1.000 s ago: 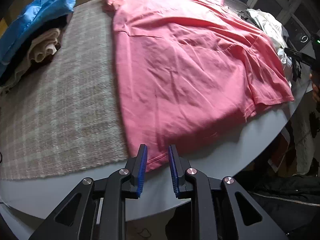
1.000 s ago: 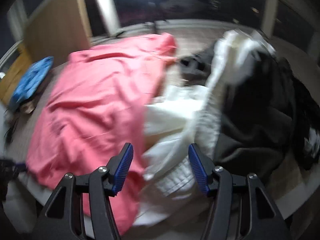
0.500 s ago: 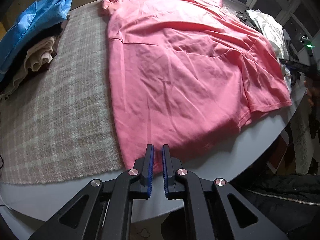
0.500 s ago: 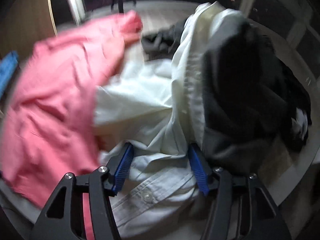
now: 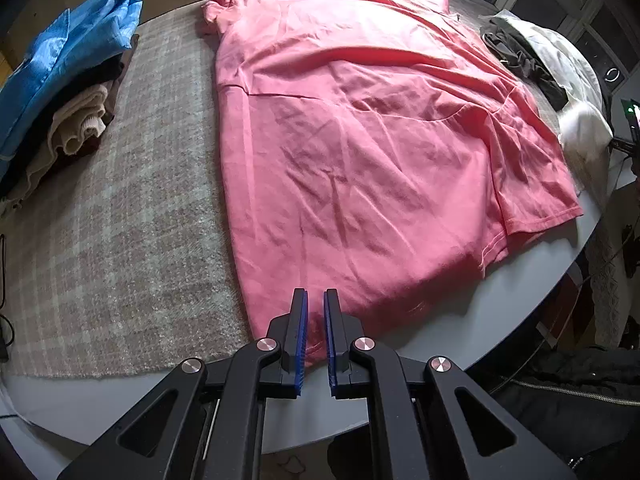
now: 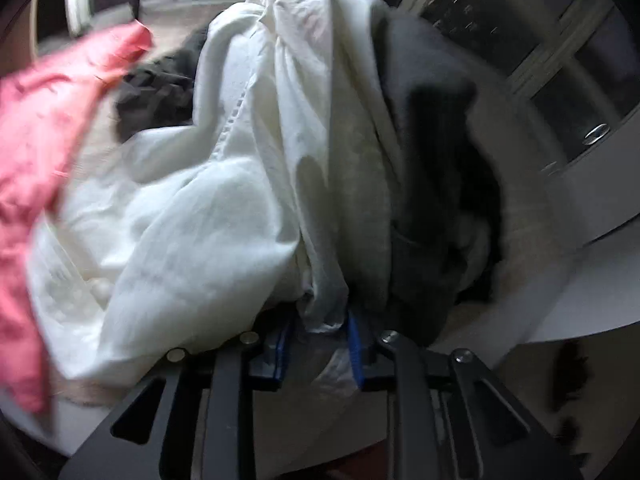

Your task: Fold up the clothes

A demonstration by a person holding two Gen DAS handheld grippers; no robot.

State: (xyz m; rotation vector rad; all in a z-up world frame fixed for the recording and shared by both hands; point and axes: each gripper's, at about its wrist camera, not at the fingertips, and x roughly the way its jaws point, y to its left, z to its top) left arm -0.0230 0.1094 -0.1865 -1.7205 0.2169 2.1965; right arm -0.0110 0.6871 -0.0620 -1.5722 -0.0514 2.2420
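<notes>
A round grey table carries a beige plaid rug that covers most of its left side and stops short of the near rim. Dark window panes with pale frames stand behind the table on the right. A black zippered item lies below the table edge at lower right.

The left gripper was open a second ago. Its two blue sides have come close together on the near corner of the pink shirt. The right gripper moved away from the pink shirt and into the white shirt — it seems to pinch a bunch of it, though that view is blurry.
</notes>
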